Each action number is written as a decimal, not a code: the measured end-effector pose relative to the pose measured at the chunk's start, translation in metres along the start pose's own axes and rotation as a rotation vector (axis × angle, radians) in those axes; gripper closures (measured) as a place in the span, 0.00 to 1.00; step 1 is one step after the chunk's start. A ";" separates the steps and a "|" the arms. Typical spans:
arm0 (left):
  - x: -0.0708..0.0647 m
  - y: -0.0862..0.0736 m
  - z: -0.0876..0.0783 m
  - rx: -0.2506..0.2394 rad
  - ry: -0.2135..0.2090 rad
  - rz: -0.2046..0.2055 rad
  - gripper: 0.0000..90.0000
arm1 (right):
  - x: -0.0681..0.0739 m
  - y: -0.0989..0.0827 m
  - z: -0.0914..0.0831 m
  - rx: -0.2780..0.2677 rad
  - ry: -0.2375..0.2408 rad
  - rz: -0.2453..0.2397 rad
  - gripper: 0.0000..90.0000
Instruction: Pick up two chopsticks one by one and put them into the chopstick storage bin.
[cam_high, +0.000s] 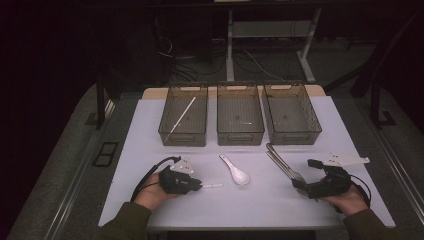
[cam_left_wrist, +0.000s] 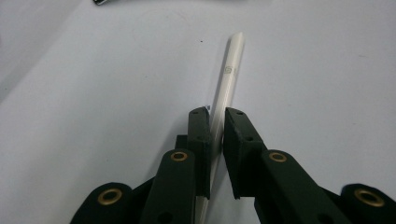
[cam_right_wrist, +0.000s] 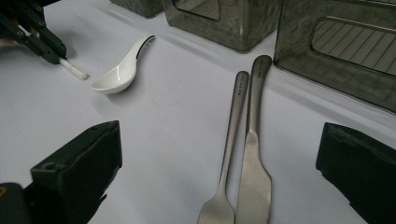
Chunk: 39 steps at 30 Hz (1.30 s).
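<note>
clamping a white chopstick (cam_left_wrist: 227, 81) with an unreadable grey mark, left gripper (cam_left_wrist: 217, 126); right gripper (cam_right_wrist: 219, 177) apart.

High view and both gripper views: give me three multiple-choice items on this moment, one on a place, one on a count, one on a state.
1. Where does the white chopstick that no one holds lie?
A. in the left bin
B. in the middle bin
C. beside the spoon

2. How many bins stand in the row?
A. two
B. three
C. four

3. How do the jaws of the right hand-held gripper stand?
A. shut on the knife
B. shut on the fork
C. open, on either side of the fork and knife

Key: 1 A, it leans slanted inside the left bin. 2 B, the high view shows left, middle bin and right bin. 3 C, the jaws stand wide apart with the fork and knife lying untouched between them.
</note>
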<state>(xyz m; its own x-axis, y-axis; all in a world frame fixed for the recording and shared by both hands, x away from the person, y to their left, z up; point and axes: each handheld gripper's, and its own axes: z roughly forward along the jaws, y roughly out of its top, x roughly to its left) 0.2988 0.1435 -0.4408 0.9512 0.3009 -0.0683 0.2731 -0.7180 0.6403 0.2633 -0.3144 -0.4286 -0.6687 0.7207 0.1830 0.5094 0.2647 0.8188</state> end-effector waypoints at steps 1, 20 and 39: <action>0.000 0.000 0.000 -0.002 0.002 -0.003 0.89 | 0.000 0.000 0.000 0.001 0.000 -0.002 0.00; -0.001 0.003 0.001 0.008 -0.016 0.003 0.94 | 0.015 -0.004 0.015 0.020 0.043 -0.044 0.00; 0.006 0.010 -0.015 -0.075 0.021 -0.093 0.94 | 0.011 -0.002 0.011 0.000 0.035 -0.031 0.00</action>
<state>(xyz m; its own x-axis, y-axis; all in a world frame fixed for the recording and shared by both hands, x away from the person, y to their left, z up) 0.3048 0.1475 -0.4231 0.9188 0.3778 -0.1143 0.3477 -0.6376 0.6874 0.2605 -0.3005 -0.4343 -0.7024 0.6896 0.1763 0.4883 0.2866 0.8243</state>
